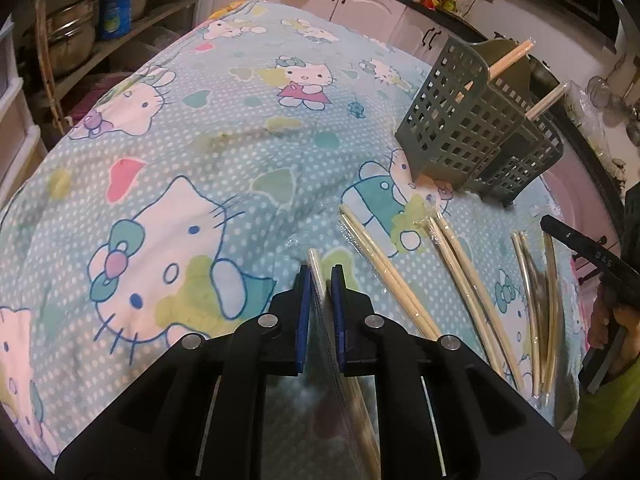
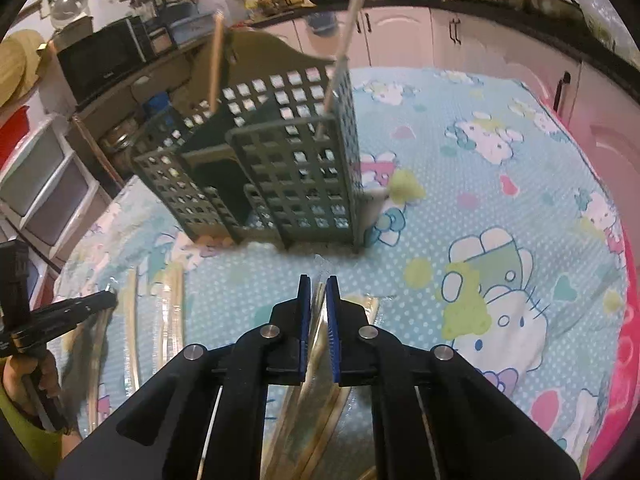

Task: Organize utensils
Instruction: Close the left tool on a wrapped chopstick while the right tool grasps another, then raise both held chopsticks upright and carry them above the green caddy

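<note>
Left wrist view: the left tongs (image 1: 320, 276) are clamped on a wrapped chopstick pair (image 1: 318, 268) near the counter's (image 1: 180, 152) near edge. Beside it more wrapped pairs (image 1: 394, 280) lie loose on the cartoon cloth, and the green mesh caddy (image 1: 476, 136) stands farther toward the right edge with sticks already poking out. Right wrist view: the right tongs (image 2: 319, 292) are likewise pinched shut on another wrapped pair (image 2: 318, 312), the caddy (image 2: 288, 168) just beyond. Best, I judge, to lift each pair clear, tip it upright over a compartment, and release only once the tip is inside; the slippery wrap may slide.
</note>
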Tool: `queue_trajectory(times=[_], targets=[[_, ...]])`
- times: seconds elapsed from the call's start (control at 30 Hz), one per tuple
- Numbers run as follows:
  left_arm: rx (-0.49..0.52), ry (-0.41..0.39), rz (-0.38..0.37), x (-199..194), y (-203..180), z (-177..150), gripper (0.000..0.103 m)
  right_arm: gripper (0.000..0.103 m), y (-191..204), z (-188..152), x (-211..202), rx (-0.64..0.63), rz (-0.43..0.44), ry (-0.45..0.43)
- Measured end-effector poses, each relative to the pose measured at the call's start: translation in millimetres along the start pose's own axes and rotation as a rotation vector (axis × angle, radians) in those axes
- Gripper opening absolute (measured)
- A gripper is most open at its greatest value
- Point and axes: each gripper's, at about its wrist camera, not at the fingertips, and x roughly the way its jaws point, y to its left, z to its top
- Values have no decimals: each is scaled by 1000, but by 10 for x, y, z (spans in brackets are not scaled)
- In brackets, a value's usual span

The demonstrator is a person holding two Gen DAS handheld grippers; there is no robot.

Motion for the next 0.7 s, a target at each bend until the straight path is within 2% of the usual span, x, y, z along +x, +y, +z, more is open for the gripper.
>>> queue_trajectory(times=[0.4, 0.7], targets=[[73, -149, -6, -572, -234, 219, 1, 6, 225, 115, -479, -54, 49, -124], [112, -262, -77, -864, -520, 479, 1, 6, 347, 224, -829, -69, 96, -228]])
